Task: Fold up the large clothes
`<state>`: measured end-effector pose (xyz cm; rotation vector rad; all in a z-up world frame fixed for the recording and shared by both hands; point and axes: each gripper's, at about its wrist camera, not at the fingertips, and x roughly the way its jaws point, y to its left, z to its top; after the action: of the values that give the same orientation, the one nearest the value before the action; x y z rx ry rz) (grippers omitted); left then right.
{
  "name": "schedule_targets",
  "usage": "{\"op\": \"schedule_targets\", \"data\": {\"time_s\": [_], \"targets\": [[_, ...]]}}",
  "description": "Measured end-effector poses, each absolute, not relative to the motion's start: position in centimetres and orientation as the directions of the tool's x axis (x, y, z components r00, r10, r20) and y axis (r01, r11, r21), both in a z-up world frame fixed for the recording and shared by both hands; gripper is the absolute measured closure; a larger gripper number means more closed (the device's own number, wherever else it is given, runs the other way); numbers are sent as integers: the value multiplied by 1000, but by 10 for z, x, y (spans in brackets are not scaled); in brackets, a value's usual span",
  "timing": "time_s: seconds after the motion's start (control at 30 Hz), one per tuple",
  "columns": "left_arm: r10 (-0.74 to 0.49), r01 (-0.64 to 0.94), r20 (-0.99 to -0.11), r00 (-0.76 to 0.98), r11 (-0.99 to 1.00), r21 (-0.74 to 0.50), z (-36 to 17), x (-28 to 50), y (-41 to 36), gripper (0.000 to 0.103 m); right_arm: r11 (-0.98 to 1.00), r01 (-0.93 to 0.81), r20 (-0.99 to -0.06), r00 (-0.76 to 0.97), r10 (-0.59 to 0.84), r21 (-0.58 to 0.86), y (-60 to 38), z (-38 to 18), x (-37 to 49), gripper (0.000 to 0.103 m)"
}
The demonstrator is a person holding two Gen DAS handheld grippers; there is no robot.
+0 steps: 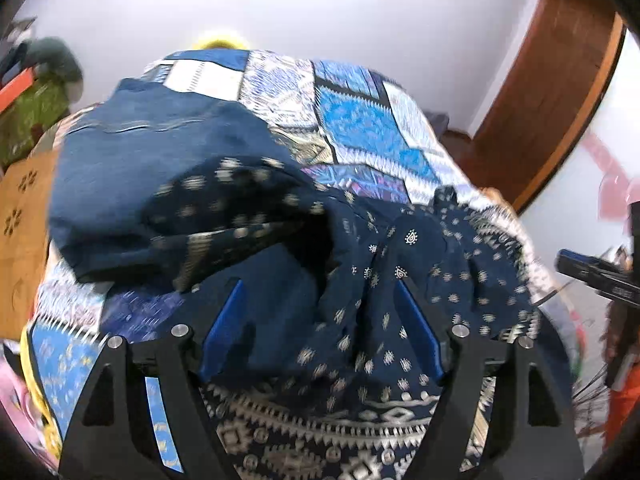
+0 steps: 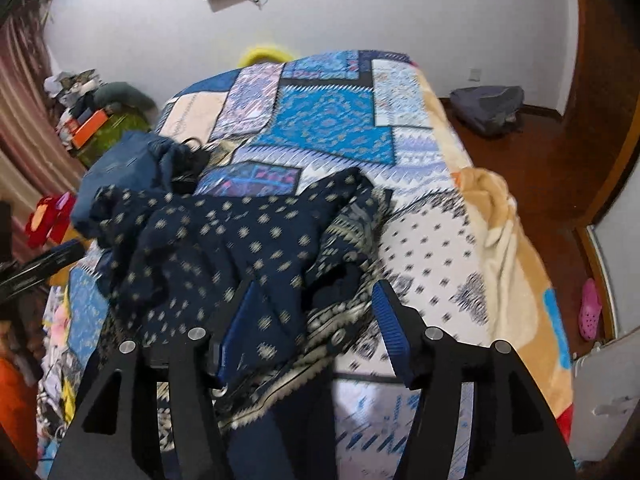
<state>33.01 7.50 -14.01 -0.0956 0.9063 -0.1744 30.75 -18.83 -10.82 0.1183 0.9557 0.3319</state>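
A large navy garment with small cream motifs and a patterned border lies crumpled on the bed; it also shows in the right wrist view. My left gripper is open, its blue pads either side of a bunched fold of the garment. My right gripper is open just above the garment's right edge and border. A plain blue denim garment lies behind the navy one, also seen in the right wrist view.
The bed carries a blue patchwork quilt with a cream blanket at its right edge. Cluttered shelves stand at left. A grey bag lies on the wooden floor, a pink shoe at right.
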Motion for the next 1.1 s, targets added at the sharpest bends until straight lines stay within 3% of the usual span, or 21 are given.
{"op": "schedule_targets", "data": {"time_s": [0.13, 0.3, 0.77, 1.1], "targets": [[16, 18, -816, 577, 999, 32, -174, 366, 63, 28, 941, -214, -798, 500, 336, 263, -184, -124, 301, 47], [104, -120, -852, 513, 992, 49, -211, 385, 92, 28, 948, -205, -829, 463, 314, 244, -187, -142, 287, 47], [-13, -27, -835, 551, 999, -33, -152, 271, 136, 27, 948, -177, -818, 481, 317, 264, -215, -131, 230, 47], [-145, -138, -908, 392, 967, -214, -215, 193, 166, 27, 931, -186, -829, 423, 365, 315, -208, -150, 189, 47]]}}
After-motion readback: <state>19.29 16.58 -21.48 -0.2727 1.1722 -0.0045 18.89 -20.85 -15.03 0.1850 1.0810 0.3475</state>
